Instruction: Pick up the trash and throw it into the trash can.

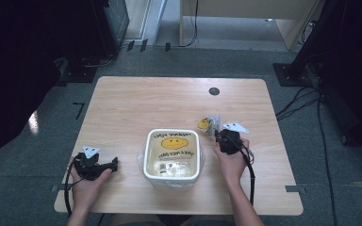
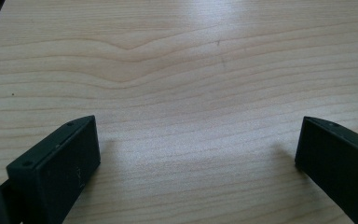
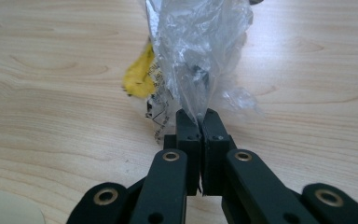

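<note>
High view: the left tool [image 1: 114,164] is resting on the table [image 1: 136,101], well apart from the white tub [image 1: 172,153]. Left gripper view: its jaws are standing spread over bare wood. Right gripper view: the right tool [image 3: 200,116] is pinching the plastic wrapper [image 3: 200,51], just beside the tub.

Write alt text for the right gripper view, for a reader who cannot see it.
The right gripper has its two black jaws shut on a crumpled clear plastic wrapper that rises from the jaw tips. A yellow printed patch of the wrapper lies to the left on the pale wooden table.
</note>
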The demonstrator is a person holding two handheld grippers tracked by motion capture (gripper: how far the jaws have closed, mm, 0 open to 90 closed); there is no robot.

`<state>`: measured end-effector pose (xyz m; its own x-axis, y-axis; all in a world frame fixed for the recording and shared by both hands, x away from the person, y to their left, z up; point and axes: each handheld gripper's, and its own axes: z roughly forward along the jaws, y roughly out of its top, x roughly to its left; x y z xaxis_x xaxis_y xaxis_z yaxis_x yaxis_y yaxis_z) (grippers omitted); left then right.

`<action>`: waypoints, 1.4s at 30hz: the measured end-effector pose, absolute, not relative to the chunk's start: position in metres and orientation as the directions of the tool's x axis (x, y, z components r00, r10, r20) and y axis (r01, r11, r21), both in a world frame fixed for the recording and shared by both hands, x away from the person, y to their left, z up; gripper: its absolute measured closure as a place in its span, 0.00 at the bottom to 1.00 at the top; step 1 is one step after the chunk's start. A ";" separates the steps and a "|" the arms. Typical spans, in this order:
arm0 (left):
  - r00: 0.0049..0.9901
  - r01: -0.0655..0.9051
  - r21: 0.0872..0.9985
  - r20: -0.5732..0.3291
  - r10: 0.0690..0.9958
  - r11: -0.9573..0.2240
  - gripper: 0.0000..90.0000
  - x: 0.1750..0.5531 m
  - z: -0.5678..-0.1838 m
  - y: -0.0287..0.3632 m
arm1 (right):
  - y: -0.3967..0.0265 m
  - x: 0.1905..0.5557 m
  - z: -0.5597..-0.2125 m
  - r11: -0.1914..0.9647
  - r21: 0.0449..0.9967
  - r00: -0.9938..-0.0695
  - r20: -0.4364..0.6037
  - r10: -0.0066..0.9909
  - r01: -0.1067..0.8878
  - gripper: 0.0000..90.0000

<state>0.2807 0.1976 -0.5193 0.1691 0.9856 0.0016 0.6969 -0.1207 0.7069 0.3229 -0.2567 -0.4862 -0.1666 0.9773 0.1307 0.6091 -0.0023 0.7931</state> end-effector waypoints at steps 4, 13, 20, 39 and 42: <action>0.170 0.697 0.706 0.002 0.985 -0.122 0.00 0.281 -0.519 0.198 | -0.261 0.319 -0.484 -0.014 0.813 -0.171 0.139 0.976 0.582 1.00; 0.170 0.697 0.706 0.002 0.985 -0.122 0.00 0.281 -0.519 0.198 | -0.270 0.305 -0.468 -0.028 0.875 -0.177 0.129 0.976 0.483 1.00; 0.170 0.697 0.706 0.002 0.985 -0.122 0.00 0.281 -0.519 0.198 | -0.274 0.291 -0.453 -0.051 0.909 -0.178 0.136 0.975 0.413 1.00; 0.170 0.698 0.706 0.002 0.985 -0.122 0.00 0.281 -0.519 0.198 | -0.268 0.254 -0.417 -0.077 0.987 -0.234 0.109 0.966 0.140 1.00; 0.171 0.697 0.706 0.004 0.985 -0.123 0.00 0.281 -0.519 0.198 | -0.265 0.245 -0.406 -0.073 0.993 -0.263 0.094 0.960 0.089 1.00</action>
<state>0.2807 0.1977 -0.5192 0.1707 0.9853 0.0035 0.6972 -0.1233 0.7062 0.2454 -0.2646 -0.4064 -0.2632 0.9601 0.0942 0.0892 -0.0730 0.9933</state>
